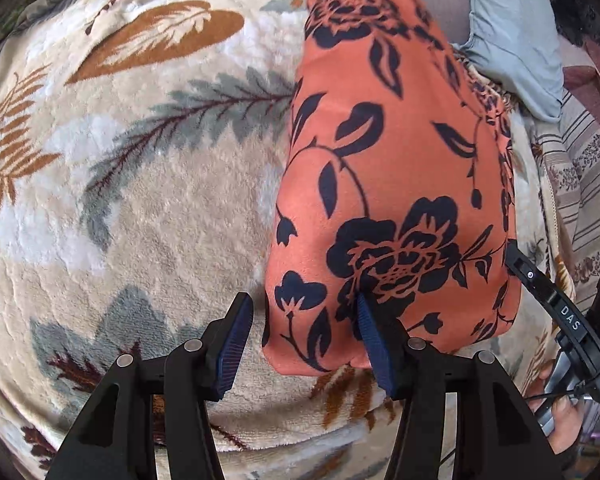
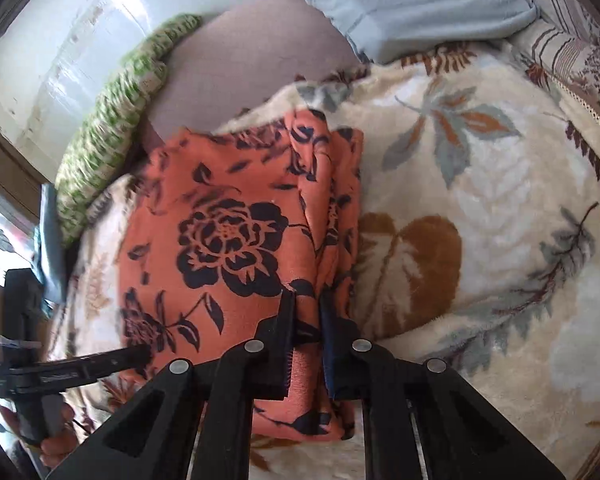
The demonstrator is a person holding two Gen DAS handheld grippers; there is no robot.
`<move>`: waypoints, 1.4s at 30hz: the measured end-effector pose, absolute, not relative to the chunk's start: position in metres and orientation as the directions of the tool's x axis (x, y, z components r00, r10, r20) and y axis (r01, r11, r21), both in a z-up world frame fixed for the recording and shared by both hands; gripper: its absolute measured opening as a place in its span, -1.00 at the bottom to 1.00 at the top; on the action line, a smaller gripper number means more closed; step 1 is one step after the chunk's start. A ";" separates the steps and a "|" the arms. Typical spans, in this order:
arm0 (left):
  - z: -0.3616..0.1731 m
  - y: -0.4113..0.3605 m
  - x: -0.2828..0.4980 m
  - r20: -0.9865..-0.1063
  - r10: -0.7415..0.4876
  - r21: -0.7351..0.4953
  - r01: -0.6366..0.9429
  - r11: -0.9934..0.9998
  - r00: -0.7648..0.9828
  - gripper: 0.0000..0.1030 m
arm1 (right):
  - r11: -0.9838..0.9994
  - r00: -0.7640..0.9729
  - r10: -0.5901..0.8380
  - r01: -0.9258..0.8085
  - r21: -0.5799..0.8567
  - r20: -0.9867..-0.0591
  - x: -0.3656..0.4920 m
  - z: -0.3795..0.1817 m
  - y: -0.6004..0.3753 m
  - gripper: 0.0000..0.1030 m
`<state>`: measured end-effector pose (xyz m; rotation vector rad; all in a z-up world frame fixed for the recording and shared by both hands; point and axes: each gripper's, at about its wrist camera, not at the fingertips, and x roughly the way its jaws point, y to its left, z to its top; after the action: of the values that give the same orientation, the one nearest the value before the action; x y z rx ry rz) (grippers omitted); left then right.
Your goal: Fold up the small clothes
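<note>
Right hand-held gripper pinching the bunched right edge of the orange floral garment lying just ahead on the plush blanket, left hand-held gripper spread, one finger resting on the cloth; thin layers are likely slipping loose, undoing the fold.

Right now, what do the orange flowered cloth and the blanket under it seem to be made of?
Orange flowered cloth: apparently a thin, soft, matte fabric with printed dark flowers; it bunches where the right claw pinches it. Blanket: probably plush fleece, since a fuzzy, faintly shiny pile shows.
</note>
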<state>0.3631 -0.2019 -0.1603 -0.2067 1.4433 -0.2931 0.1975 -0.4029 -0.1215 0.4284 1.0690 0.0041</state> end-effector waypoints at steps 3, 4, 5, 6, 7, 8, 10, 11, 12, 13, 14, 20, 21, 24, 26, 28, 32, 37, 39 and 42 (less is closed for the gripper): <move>-0.147 -0.197 0.357 -0.934 -0.327 -0.314 0.107 0.943 0.144 0.03 | 0.907 0.515 0.241 0.181 0.379 -0.822 0.194 -0.113 -0.405 -0.64; -0.138 -0.194 0.356 -0.929 -0.332 -0.314 0.126 0.941 0.162 -0.03 | 0.895 0.524 0.262 0.182 0.407 -0.811 0.193 -0.109 -0.410 -0.62; -0.128 -0.190 0.354 -0.919 -0.347 -0.326 0.138 0.935 0.185 -0.03 | 0.881 0.544 0.271 0.192 0.432 -0.794 0.192 -0.103 -0.416 -0.61; -0.116 -0.185 0.355 -0.903 -0.372 -0.348 0.144 0.926 0.216 -0.03 | 0.867 0.569 0.276 0.200 0.456 -0.775 0.193 -0.097 -0.423 -0.60; -0.103 -0.182 0.356 -0.887 -0.388 -0.361 0.146 0.921 0.250 -0.01 | 0.852 0.588 0.284 0.206 0.480 -0.757 0.196 -0.093 -0.429 -0.55; -0.094 -0.179 0.360 -0.879 -0.387 -0.360 0.145 0.922 0.280 0.01 | 0.839 0.599 0.294 0.212 0.502 -0.745 0.201 -0.091 -0.433 -0.42; -0.081 -0.181 0.374 -0.870 -0.382 -0.353 0.149 0.924 0.312 0.02 | 0.826 0.599 0.294 0.233 0.513 -0.745 0.217 -0.090 -0.437 -0.32; -0.078 -0.182 0.381 -0.873 -0.370 -0.339 0.151 0.929 0.318 0.02 | 0.826 0.591 0.290 0.242 0.509 -0.753 0.226 -0.092 -0.437 -0.32; -0.077 -0.186 0.391 -0.877 -0.356 -0.325 0.149 0.934 0.322 0.02 | 0.830 0.586 0.281 0.250 0.499 -0.760 0.233 -0.094 -0.436 -0.32; -0.078 -0.193 0.401 -0.882 -0.347 -0.314 0.150 0.937 0.320 0.02 | 0.832 0.591 0.277 0.246 0.497 -0.757 0.240 -0.094 -0.434 -0.32; -0.079 -0.200 0.409 -0.887 -0.338 -0.304 0.153 0.940 0.313 0.02 | 0.834 0.606 0.280 0.231 0.502 -0.744 0.245 -0.094 -0.432 -0.32; -0.125 -0.244 0.448 -0.931 -0.200 -0.156 0.163 0.974 0.306 0.09 | 0.901 0.551 0.191 0.230 0.368 -0.812 0.277 -0.117 -0.416 -0.37; -0.135 -0.246 0.450 -0.933 -0.185 -0.142 0.155 0.978 0.308 0.21 | 0.921 0.501 0.157 0.238 0.309 -0.851 0.282 -0.128 -0.412 -0.36; -0.147 -0.244 0.453 -0.926 -0.203 -0.170 0.128 0.977 0.317 0.36 | 0.922 0.483 0.114 0.274 0.273 -0.868 0.281 -0.141 -0.419 0.21; -0.148 -0.242 0.453 -0.923 -0.219 -0.188 0.126 0.974 0.315 0.36 | 0.901 0.482 0.156 0.289 0.324 -0.862 0.279 -0.144 -0.428 0.35; -0.145 -0.242 0.452 -0.922 -0.217 -0.181 0.137 0.974 0.322 0.36 | 0.885 0.491 0.179 0.298 0.357 -0.853 0.275 -0.142 -0.435 0.35; -0.136 -0.243 0.446 -0.922 -0.195 -0.152 0.151 0.977 0.333 0.33 | 0.883 0.502 0.187 0.291 0.369 -0.844 0.266 -0.127 -0.434 0.35; -0.118 -0.236 0.432 -0.926 -0.206 -0.161 0.163 0.973 0.318 0.29 | 0.876 0.520 0.206 0.279 0.392 -0.829 0.253 -0.108 -0.435 0.37; -0.109 -0.225 0.429 -0.920 -0.249 -0.207 0.165 0.964 0.302 0.26 | 0.860 0.531 0.223 0.288 0.422 -0.818 0.249 -0.106 -0.441 0.37; -0.104 -0.193 0.435 -0.900 -0.320 -0.300 0.112 0.947 0.296 0.26 | 0.817 0.535 0.270 0.312 0.485 -0.800 0.244 -0.113 -0.453 0.37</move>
<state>0.4354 -0.1929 -0.1036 -0.1937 1.2388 -0.2896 0.2440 -0.4526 -0.1125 0.6428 1.0249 -0.0271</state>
